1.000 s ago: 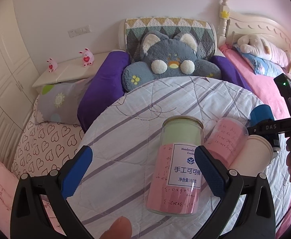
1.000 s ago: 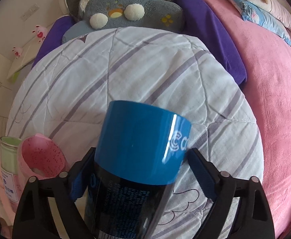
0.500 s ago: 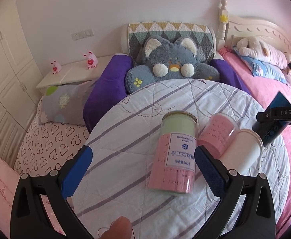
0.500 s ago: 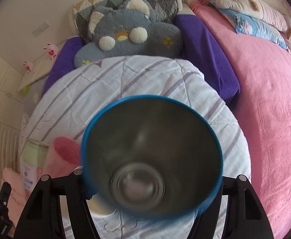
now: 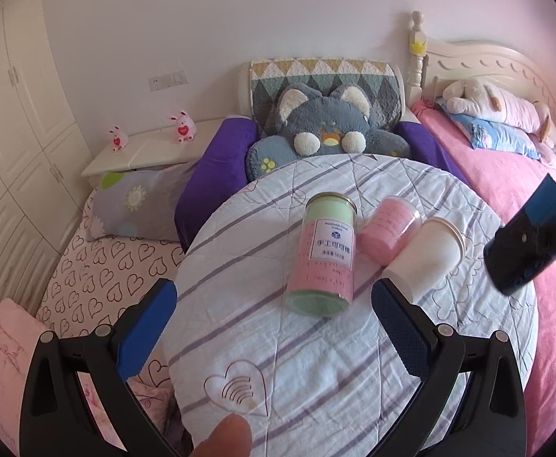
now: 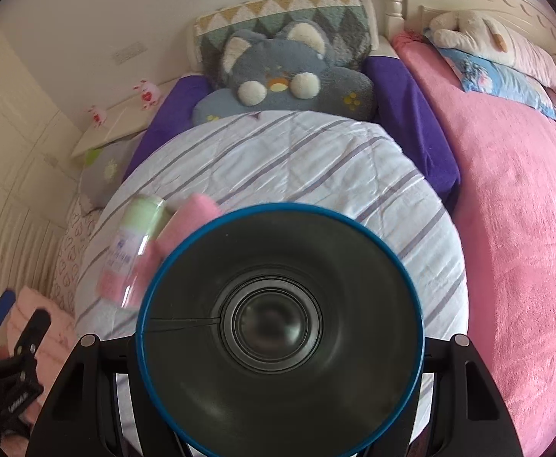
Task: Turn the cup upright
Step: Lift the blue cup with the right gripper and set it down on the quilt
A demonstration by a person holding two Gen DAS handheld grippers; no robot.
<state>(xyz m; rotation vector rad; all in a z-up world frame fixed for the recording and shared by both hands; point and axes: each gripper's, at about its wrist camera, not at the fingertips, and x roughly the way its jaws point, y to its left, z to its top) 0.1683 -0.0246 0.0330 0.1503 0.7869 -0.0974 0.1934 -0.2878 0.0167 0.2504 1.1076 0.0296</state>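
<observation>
Filling the right claw, blue cup faces forward.

- Our left gripper hovers with its blue-padded fingers spread wide, gripping nothing.
- Our right gripper is clamped around the blue cup, held aloft and tilted.

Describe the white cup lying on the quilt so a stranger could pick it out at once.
Start at the round striped quilt in front of the grey cat cushion. Three containers lie in a row on it: a tall clear jar, a pink cup, then the white cup on the right. It is the only plain, unprinted white one, with its open rim pointing away towards the pink bed.
</observation>
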